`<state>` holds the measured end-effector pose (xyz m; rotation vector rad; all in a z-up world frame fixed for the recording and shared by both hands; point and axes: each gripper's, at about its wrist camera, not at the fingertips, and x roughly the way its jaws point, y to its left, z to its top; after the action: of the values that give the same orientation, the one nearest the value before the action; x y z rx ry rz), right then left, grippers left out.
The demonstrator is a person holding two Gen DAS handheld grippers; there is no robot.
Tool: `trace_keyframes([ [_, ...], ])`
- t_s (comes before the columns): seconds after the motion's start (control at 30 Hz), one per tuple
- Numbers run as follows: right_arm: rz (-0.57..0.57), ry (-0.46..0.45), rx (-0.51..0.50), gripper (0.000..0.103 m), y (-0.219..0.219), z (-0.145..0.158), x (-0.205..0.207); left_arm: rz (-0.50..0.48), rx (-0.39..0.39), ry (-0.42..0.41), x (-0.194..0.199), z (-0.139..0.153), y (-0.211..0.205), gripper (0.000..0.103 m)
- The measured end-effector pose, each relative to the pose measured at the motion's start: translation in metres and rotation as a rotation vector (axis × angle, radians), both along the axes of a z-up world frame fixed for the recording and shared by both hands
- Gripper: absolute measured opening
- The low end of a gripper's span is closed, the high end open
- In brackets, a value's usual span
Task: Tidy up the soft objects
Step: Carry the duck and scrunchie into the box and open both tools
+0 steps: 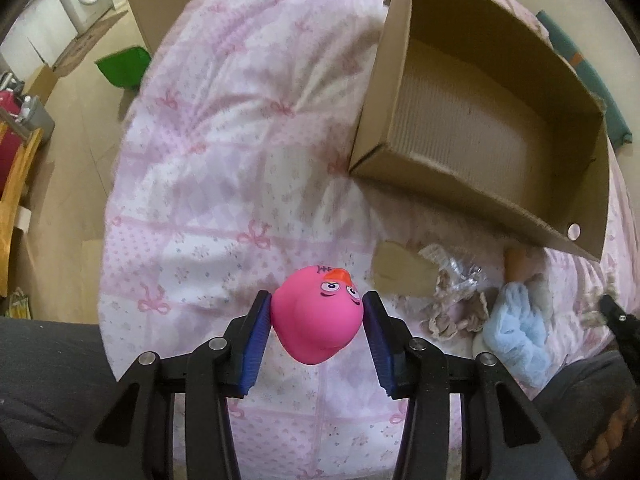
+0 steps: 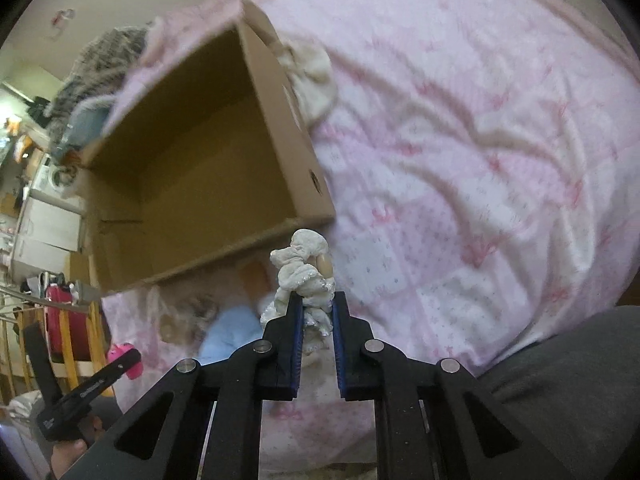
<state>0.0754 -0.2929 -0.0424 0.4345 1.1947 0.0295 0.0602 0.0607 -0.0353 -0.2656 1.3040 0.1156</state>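
A bed with a pink bow quilt [image 1: 224, 168] fills the room. The left claw [image 1: 317, 316] squeezes a pink rubber duck [image 1: 316, 316] between its blue pads, up above the quilt. The right claw [image 2: 316, 320] is pinched tight on a white frilly cloth thing [image 2: 306, 276]. Just behind both sits an open cardboard box [image 1: 452, 208]. A fluffy blue thing [image 1: 516, 336] lies on the quilt near the box.

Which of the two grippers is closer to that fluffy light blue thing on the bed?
Right. The right gripper, shut on a white scrunchie, is just beside the fluffy light blue thing. The left gripper, clamping the pink rubber duck, is farther off.
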Motion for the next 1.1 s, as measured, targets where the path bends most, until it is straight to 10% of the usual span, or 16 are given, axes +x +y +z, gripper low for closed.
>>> trace_keyframes([
  [0.37,0.072,-0.333,0.027,0.015,-0.005,0.075,-0.03,0.009,0.078,-0.191,0.002,0.035,-0.009,0.042],
  [1.1,0.161,-0.462,0.08,0.015,0.033,0.097,0.037,-0.132,0.114,-0.425,0.084,0.109,-0.055,0.042],
])
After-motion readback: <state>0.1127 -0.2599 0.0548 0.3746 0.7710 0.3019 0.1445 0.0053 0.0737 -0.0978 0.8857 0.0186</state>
